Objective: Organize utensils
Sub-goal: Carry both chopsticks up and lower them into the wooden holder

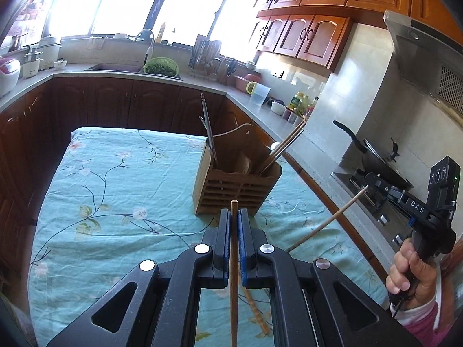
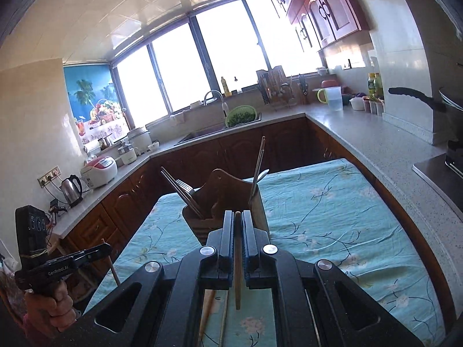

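While each gripper (image 1: pixel 234 217) (image 2: pixel 238 217) pinches a round wooden chopstick (image 1: pixel 233 260) (image 2: pixel 238 260), the slatted wooden holder (image 1: pixel 237 190) stands ahead.

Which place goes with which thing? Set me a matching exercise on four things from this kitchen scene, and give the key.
Things:
1. Wooden chopstick
2. Wooden utensil holder
3. Green colander
4. Black-handled wok

Places:
A. On the stove at the right
B. By the sink under the window
C. Clamped in the left gripper
D. Standing on the floral tablecloth

Pairs: 1-C, 2-D, 3-B, 4-A
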`<state>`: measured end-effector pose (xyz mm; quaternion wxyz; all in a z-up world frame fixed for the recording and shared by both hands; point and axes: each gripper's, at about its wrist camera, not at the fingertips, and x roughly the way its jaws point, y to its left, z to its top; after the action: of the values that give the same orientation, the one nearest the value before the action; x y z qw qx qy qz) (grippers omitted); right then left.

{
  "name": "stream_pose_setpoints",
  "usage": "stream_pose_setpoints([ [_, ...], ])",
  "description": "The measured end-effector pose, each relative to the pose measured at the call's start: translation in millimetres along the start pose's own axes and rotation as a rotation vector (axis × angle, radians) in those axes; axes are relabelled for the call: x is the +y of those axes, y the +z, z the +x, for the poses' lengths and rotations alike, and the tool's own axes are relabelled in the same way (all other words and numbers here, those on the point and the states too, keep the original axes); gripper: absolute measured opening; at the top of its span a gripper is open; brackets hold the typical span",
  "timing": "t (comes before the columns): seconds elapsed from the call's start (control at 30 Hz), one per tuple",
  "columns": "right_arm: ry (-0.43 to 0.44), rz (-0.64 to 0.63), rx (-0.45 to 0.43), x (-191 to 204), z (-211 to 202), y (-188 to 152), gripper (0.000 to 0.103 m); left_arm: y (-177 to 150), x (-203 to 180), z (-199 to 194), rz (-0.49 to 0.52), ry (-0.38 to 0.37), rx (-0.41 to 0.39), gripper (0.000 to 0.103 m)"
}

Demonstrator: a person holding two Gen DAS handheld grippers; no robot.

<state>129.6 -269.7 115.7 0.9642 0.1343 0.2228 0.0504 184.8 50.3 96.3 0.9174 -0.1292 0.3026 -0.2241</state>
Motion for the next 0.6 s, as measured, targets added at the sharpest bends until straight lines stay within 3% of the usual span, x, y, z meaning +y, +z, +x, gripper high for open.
stream_pose_setpoints([
  [0.6,0.009,-0.002,-0.018,1,4,7,0.005,12,2,-8,-0.007,0.012,-0.104,0.003],
])
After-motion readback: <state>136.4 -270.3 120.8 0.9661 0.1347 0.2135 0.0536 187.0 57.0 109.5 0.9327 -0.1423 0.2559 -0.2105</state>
